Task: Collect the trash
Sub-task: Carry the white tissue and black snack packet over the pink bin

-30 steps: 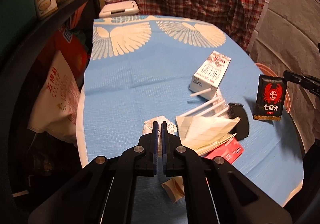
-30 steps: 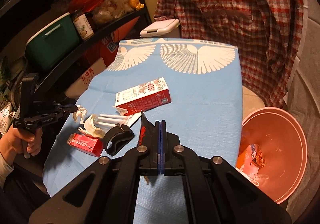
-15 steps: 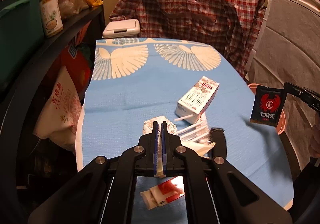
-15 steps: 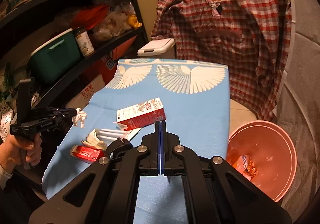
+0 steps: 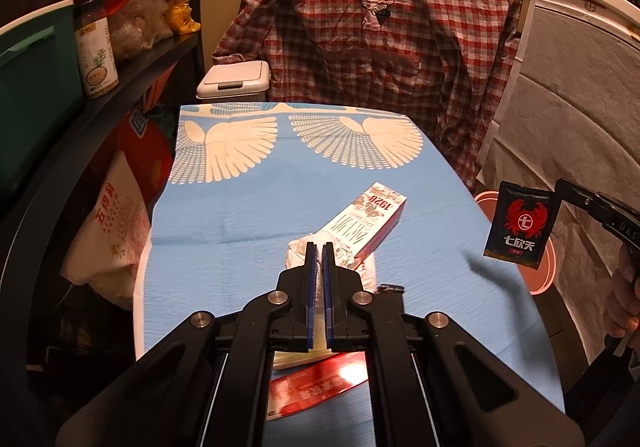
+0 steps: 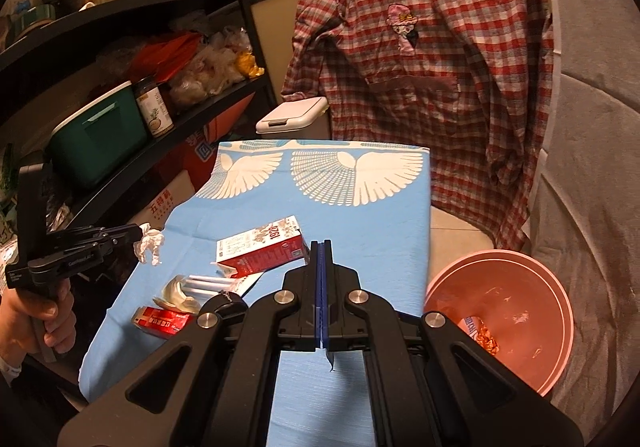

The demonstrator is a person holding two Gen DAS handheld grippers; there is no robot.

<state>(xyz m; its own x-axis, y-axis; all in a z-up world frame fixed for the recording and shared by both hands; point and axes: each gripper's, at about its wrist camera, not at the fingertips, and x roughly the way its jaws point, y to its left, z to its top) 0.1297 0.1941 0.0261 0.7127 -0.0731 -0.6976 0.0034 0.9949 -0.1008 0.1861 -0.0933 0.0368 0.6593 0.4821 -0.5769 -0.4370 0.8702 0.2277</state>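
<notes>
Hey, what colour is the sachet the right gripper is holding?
Black with a red crab, held by the right gripper: sachet, clearest in the left wrist view.

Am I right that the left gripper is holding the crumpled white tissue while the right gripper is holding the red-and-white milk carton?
Not quite. The left gripper does hold the crumpled white tissue, but the right gripper is shut on a black sachet with a red crab print, as the left wrist view shows. The red-and-white milk carton lies on the blue table cover.
</notes>
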